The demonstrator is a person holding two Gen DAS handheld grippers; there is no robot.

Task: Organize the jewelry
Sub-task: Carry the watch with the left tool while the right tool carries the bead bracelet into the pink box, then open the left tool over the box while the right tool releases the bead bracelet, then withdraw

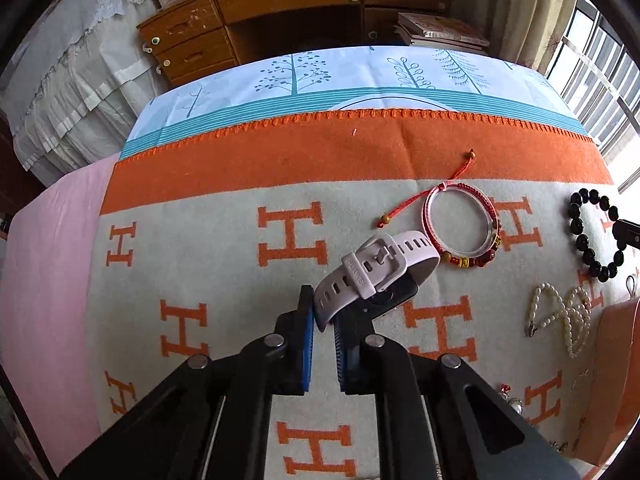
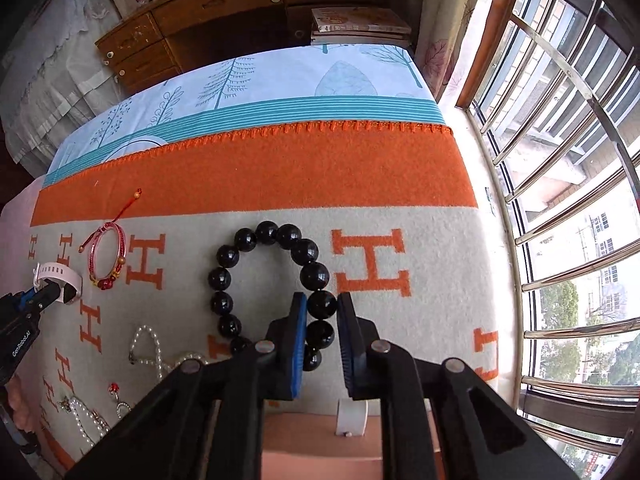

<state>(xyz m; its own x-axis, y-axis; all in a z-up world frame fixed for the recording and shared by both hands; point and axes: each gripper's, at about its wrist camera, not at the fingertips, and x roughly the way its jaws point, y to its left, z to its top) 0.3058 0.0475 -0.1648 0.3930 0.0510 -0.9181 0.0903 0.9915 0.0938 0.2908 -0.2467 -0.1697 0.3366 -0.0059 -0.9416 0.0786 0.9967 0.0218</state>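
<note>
My left gripper (image 1: 325, 312) is shut on the strap of a pale pink smartwatch (image 1: 372, 268), which rests on the orange-and-cream blanket (image 1: 224, 280). The watch also shows in the right wrist view (image 2: 56, 276). My right gripper (image 2: 322, 306) is shut on one bead of a black bead bracelet (image 2: 264, 264) that lies on the blanket; the bracelet also shows in the left wrist view (image 1: 592, 232). A red cord bracelet with a clear bangle (image 1: 460, 224) lies just beyond the watch. A white pearl strand (image 1: 560, 320) lies at the right.
An orange box (image 1: 612, 380) stands at the right near edge, and its inside with a white holder (image 2: 352, 418) is below my right gripper. Small earrings and pearl pieces (image 2: 88, 416) lie at the near left. A wooden desk (image 1: 280, 4) and barred window (image 2: 560, 160) lie beyond.
</note>
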